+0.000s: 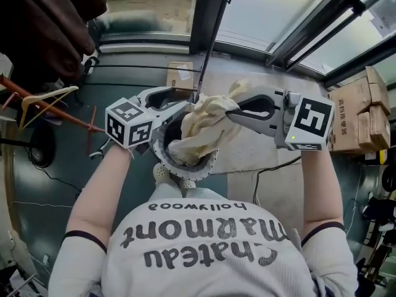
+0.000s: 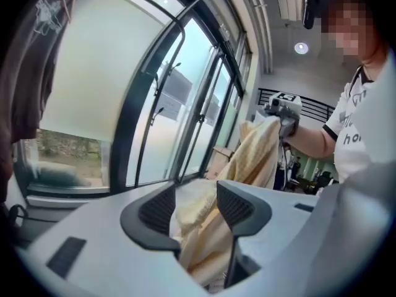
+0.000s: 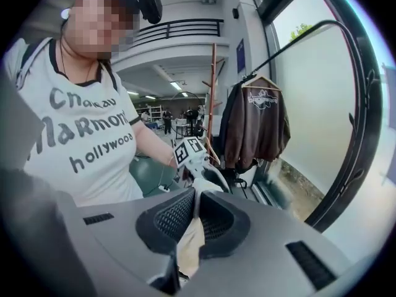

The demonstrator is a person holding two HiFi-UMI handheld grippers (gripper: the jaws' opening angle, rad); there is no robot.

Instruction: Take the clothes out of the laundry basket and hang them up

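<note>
A cream-yellow garment (image 1: 204, 124) hangs bunched in the air between my two grippers, above the round laundry basket (image 1: 162, 150) at the person's feet. My left gripper (image 1: 185, 107) is shut on a thick bunch of it; in the left gripper view the cloth (image 2: 204, 228) fills the gap between the pads (image 2: 238, 206). My right gripper (image 1: 232, 112) is shut on a thin fold (image 3: 189, 246) of the same garment. The left gripper view shows the cloth stretching up to the right gripper (image 2: 281, 107). The right gripper view shows the left gripper (image 3: 189, 153) opposite. The garment hides most of the basket's inside.
A wooden coat rack with a bare wooden hanger (image 1: 46, 101) stands at the left. A brown jacket (image 3: 257, 125) hangs on it. Dark window frames (image 1: 210, 17) run ahead. Cardboard boxes (image 1: 359, 113) are stacked at the right, and a cable (image 1: 272, 166) lies on the floor.
</note>
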